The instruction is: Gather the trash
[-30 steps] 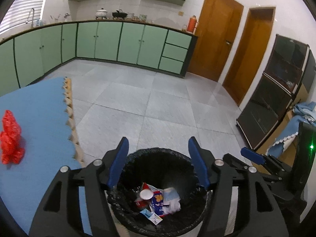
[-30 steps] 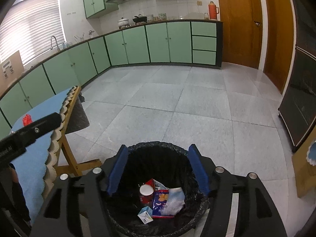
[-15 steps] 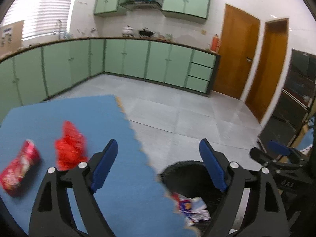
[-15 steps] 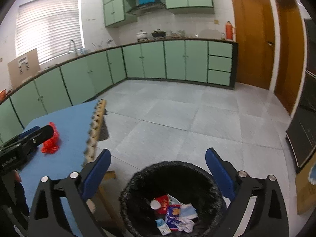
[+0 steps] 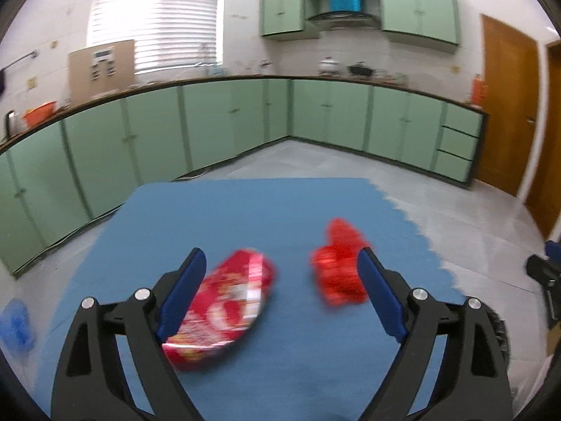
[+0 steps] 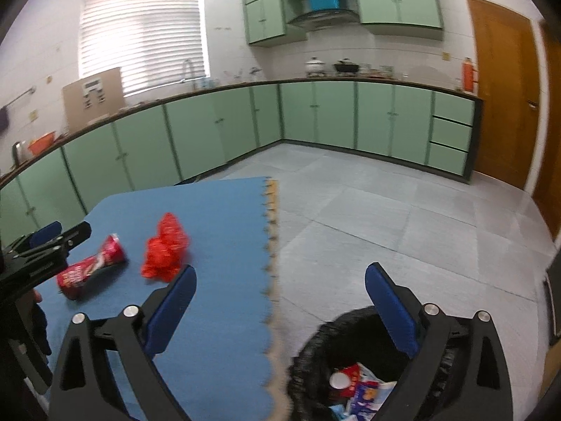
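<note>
A red snack packet and a crumpled red wrapper lie on the blue mat-covered table. My left gripper is open and empty above them, its left finger beside the packet. The packet and wrapper also show in the right wrist view, with the left gripper at their left. My right gripper is open and empty over the table's right edge and the black-lined trash bin, which holds several pieces of trash.
A blue crumpled thing lies at the table's left edge, blurred. Green cabinets line the far walls. Grey tiled floor spreads to the right of the table. Wooden doors stand at the far right.
Both grippers have swung left, from over the trash bin to the table. The left gripper now has the red packet and wrapper in front of it. Both jaws opened wider.
</note>
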A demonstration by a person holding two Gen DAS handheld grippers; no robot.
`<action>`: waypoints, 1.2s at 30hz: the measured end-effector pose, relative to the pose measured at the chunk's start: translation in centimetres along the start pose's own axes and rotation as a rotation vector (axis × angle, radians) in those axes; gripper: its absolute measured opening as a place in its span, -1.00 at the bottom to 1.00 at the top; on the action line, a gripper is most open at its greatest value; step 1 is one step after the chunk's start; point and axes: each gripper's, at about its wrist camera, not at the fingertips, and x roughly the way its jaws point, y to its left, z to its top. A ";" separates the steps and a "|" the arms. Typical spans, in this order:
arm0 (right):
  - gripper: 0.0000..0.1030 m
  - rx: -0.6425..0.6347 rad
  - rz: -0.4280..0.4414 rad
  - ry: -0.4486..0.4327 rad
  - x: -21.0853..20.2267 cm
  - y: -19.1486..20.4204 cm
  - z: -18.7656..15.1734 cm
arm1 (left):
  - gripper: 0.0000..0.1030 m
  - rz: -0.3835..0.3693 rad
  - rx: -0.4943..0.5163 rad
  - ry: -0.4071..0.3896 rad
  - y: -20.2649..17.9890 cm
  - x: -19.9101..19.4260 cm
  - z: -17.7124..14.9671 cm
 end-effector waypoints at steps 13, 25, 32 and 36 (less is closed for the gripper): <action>0.84 -0.076 0.074 0.041 2.7 6.7 -0.2 | 0.65 0.030 -0.030 0.145 6.5 3.0 -2.7; 0.84 -0.062 0.065 0.075 4.2 7.2 0.0 | 0.65 0.053 -0.018 0.206 5.1 6.2 -2.8; 0.84 -0.061 0.073 0.093 5.2 7.4 0.0 | 0.65 0.084 -0.022 0.232 5.4 7.6 -2.3; 0.84 -0.060 0.074 0.103 5.7 7.5 -0.2 | 0.65 0.101 -0.038 0.262 6.3 8.8 -2.1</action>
